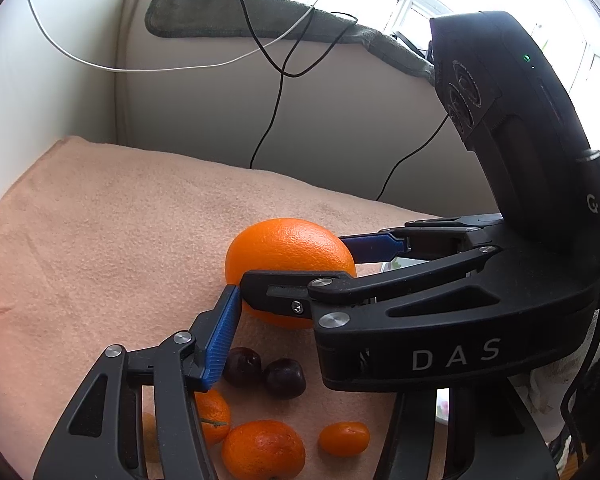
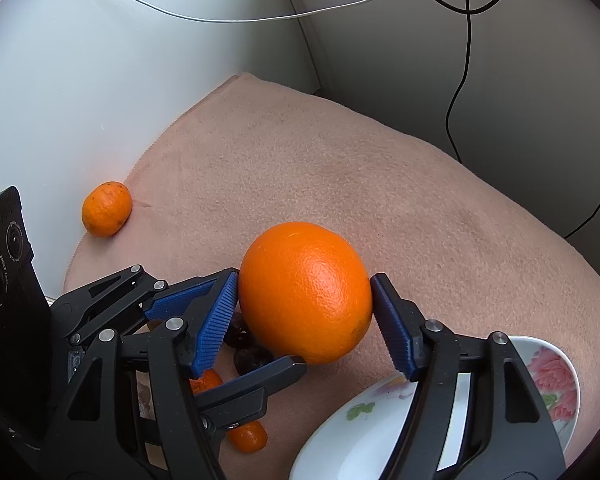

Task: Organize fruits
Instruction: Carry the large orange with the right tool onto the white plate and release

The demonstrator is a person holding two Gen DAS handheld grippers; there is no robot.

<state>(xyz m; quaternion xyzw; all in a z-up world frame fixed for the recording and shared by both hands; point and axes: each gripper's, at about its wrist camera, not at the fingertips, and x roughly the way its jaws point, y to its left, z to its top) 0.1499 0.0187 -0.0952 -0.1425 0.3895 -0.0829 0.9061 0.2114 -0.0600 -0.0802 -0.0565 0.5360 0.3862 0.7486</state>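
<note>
Fruit and a bowl on a peach towel point(image 1: 100, 220).

The towel point(image 2: 320, 168) covers the surface. At its 9 o'clock edge in the right wrist view lies a mandarin point(image 2: 106, 209), well apart from the rest. In the left wrist view, near 6 o'clock, two cherries point(image 1: 265, 372) touch each other; below them lie two mandarins point(image 1: 263, 449) and a kumquat point(image 1: 344, 438). A floral bowl point(image 2: 552, 384) sits at 5 o'clock in the right wrist view.

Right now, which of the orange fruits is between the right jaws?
The big orange, the largest by far, with a blue pad on each side. The smaller mandarin sits apart by the wall; the small oval one lies on the towel below.
</note>
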